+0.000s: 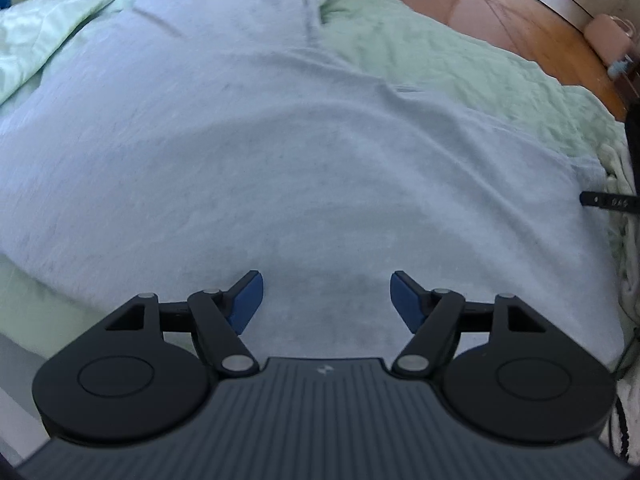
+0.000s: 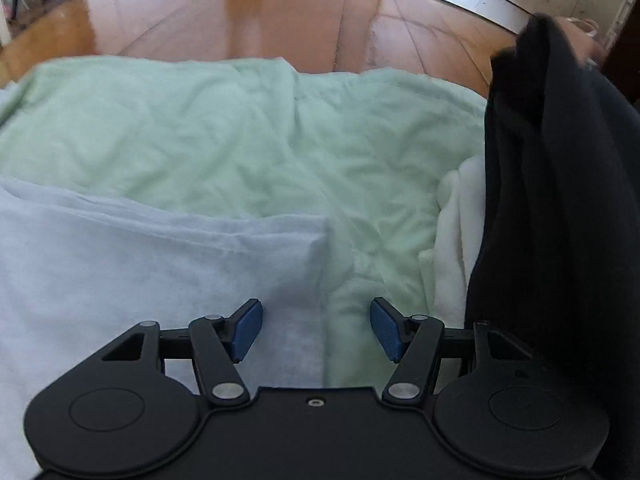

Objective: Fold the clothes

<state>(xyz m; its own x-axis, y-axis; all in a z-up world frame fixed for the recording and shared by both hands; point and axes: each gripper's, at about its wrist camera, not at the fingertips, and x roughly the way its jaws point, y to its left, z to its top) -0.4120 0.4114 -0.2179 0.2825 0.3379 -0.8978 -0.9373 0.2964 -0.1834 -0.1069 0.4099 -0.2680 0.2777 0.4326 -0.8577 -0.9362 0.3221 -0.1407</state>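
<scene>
Currently, left tool (image 1: pixel 327 300): open, above shirt (image 1: pixel 280 160), empty.
Right tool (image 2: pixel 317 330): open, over shirt's corner.
Shirt: flat on green sheet (image 2: pixel 200 128).
Black garment (image 2: pixel 560 200): right.

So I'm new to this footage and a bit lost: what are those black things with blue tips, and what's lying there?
Each picture comes from a camera on a hand-held gripper, looking along its two blue-padded fingers. The left gripper hangs open over a pale blue-grey garment spread on a mint green bed cover. The right gripper, also open, sits over that garment's edge. A white fluffy cloth and a black garment lie on its right side. Nothing is held.
</scene>
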